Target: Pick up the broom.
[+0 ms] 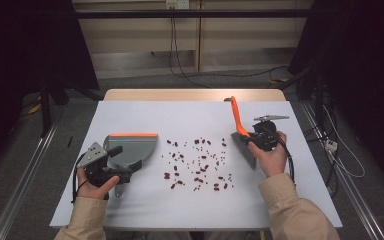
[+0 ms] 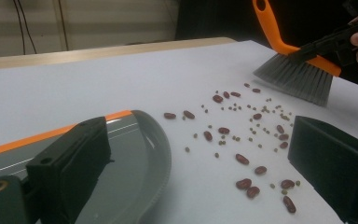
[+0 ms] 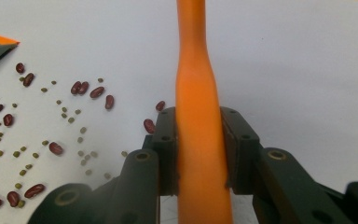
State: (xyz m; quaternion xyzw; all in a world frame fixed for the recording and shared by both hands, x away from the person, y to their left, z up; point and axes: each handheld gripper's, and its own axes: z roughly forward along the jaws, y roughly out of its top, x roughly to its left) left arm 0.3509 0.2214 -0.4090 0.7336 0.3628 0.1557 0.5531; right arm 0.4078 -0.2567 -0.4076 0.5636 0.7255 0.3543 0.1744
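Sweep leftward in short, low strokes, bristles flat on the white bench (image 1: 145, 205), herding the scattered red beans (image 1: 197, 165) toward the grey orange-edged dustpan (image 1: 132, 147). The right claw (image 3: 199, 154) pinches the orange-handled grey brush (image 1: 240, 132) at the beans' right; its handle points far and slightly left. The left claw (image 1: 130, 167) appears to grip the dustpan's near handle.

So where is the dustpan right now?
In the high view the dustpan lies on the white table at the left, left of the scattered beans, with the left gripper at its near edge.
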